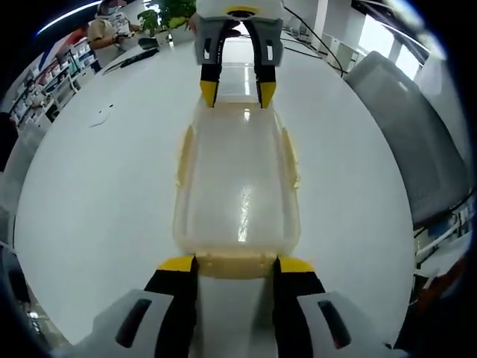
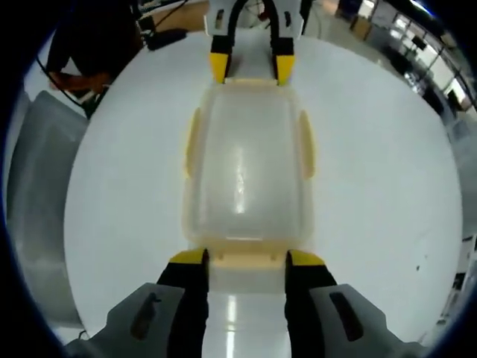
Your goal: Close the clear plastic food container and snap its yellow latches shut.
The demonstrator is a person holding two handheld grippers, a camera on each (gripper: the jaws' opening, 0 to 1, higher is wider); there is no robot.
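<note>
Left gripper view: container [image 1: 237,190] between open left gripper [image 1: 235,263] and open right gripper [image 1: 238,91].

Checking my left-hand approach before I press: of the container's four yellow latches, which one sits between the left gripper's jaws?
The end latch at the left gripper, bracketed by its jaws. The opposite end latch is at the right gripper; the two side latches have no gripper near.

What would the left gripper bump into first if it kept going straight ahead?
Probably the yellow latch on the near end of the clear container. It sits right between the left gripper fingertips already, so there is hardly any gap left.
</note>
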